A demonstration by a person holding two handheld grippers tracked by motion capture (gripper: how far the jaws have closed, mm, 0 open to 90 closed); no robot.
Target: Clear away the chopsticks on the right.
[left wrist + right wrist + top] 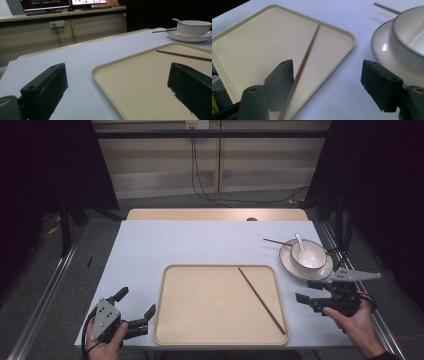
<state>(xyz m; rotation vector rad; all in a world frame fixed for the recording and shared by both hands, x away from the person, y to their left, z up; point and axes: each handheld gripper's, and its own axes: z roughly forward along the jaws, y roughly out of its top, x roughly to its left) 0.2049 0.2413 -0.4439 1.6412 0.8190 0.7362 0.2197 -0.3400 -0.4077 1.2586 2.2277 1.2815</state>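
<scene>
Both grippers, left point(136, 309) and right point(306, 291), rest low beside the tray point(165, 320) (fingers spread, empty).

Tray point(200, 305) is looking like matt beige plastic, smooth, with a soft sheen along its raised rim. Chopstick point(261, 300) lying on it is being read as thin dark brown wood, matt; a second chopstick point(276, 241) by the dishes is showing the same finish. Bowl point(310, 254) and plate point(300, 268) are appearing as glazed white ceramic, glossy, with light being reflected off them; the spoon point(299, 243) is looking likewise. Counter point(200, 242) is being covered by a smooth, matt pale blue-grey sheet, with a light wood-look edge being shown at the far side. Left gripper point(136, 308) and right gripper point(308, 291) jaws are being seen as matt black plastic; a grey metal-looking plate is being carried on top of each.
</scene>
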